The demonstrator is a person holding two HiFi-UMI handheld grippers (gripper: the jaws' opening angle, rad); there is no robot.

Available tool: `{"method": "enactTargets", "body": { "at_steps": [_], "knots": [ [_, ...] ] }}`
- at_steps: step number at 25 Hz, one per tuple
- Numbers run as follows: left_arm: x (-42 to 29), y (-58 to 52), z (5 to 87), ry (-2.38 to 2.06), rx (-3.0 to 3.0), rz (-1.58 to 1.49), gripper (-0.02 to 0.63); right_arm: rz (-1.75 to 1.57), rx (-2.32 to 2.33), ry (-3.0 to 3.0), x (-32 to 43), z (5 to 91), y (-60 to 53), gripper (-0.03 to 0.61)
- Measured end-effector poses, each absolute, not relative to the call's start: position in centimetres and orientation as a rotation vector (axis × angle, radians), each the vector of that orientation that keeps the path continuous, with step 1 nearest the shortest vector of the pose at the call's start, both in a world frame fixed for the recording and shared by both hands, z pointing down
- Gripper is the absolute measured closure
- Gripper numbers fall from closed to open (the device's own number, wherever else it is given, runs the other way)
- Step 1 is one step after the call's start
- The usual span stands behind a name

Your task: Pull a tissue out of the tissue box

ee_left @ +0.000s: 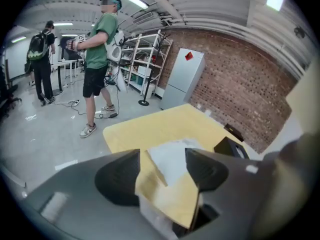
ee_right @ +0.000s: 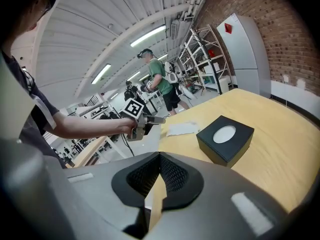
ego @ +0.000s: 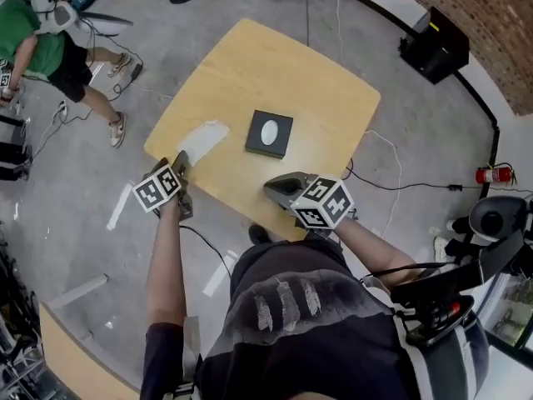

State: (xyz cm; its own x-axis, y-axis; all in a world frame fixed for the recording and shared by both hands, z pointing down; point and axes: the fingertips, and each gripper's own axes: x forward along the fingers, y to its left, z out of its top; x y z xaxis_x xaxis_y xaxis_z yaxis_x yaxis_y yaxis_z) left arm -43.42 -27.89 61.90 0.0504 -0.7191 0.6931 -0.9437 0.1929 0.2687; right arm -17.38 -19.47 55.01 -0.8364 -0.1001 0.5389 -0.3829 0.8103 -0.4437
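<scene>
While left gripper [ee_left: 162,170] gapes, tissue [ego: 202,140] lies flat; seemingly untouched.

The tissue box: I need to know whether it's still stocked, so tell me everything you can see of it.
The tissue box is a low, square, matte black box with an oval opening on top showing white tissue, none sticking up. It sits flat near the middle of the yellow wooden table. Only the table touches it; a loose white tissue lies apart beside it.
</scene>
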Motion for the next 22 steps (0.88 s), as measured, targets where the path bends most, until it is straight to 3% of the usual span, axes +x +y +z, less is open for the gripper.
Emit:
{"method": "enactTargets", "body": {
  "at_steps": [3,6,8,22],
  "knots": [
    [-41.8,-27.7,60.4,-1.711,1.648,0.366,0.343,0.727,0.345,-2.512,-17.3,53.9,-19.5,0.580],
    [-39.7,-27.0,58.9,-1.659,1.720,0.284,0.425,0.717,0.343,-2.534,-17.3,52.8,-19.4,0.580],
    [-38.6,-26.4,57.8,-1.620,1.789,0.270,0.599,0.748,0.359,-2.560,-17.8,51.9,-19.2,0.580],
    [-31.1,-24.1,48.3,-1.431,2.262,0.240,0.614,0.854,0.357,-2.675,-19.4,48.2,-16.2,0.580]
  ]
}}
